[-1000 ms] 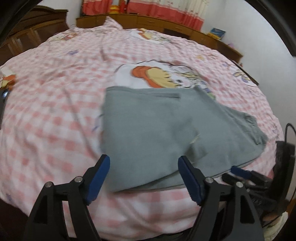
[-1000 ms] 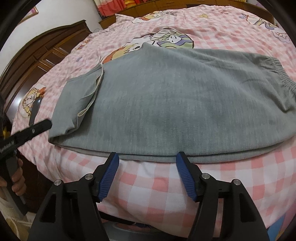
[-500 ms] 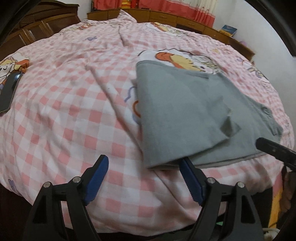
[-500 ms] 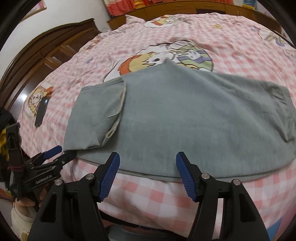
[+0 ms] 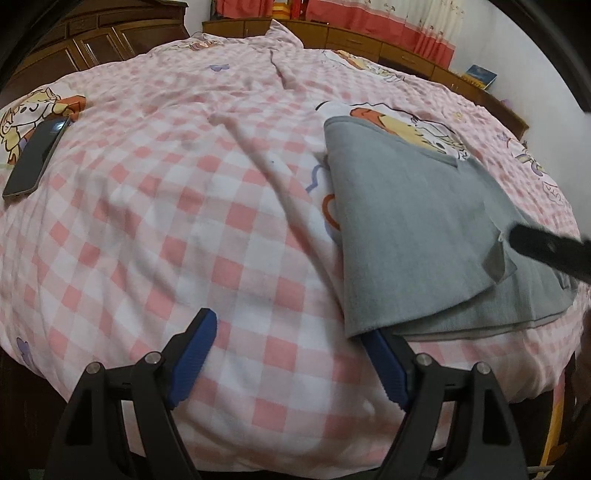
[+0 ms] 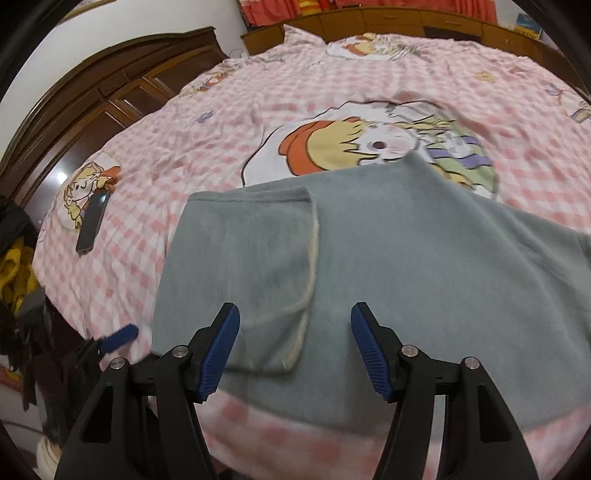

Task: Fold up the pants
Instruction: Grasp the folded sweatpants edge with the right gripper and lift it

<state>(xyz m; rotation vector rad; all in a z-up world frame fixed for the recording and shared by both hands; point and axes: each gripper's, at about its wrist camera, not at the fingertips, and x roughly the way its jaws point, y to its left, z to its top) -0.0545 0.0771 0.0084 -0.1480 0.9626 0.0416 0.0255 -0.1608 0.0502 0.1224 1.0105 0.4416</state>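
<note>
The grey pants (image 6: 388, 258) lie folded flat on the bed (image 5: 184, 221), near its front edge, over a pink-and-white checked cover with cartoon prints. 1 smaller folded flap with a pale hem sits on top of the wider layer, toward the left end as the right wrist camera sees it. The far edge of the pants overlaps a large cartoon print (image 6: 369, 144) of a figure in an orange hat.

The left gripper (image 5: 291, 354) hangs over bare checked cover, its 2 blue fingers (image 5: 192, 354) spread wide with nothing between them. Its right-hand finger sits at the lower left corner of the pants, and the fabric corner hides its tip; whether it touches the cloth I cannot tell.

The right gripper (image 6: 295, 350) is over the pants at the near edge, its fingers also apart and not pinching. The lower corner of the top flap shows in the gap between them. Its black body pokes into the left wrist view from the right, above the pants.

A dark phone (image 5: 35, 158) lies on the cover well to the left of the pants, beside another cartoon print. Wooden cabinets (image 6: 92, 103) and red curtains (image 5: 369, 22) stand behind the bed.
</note>
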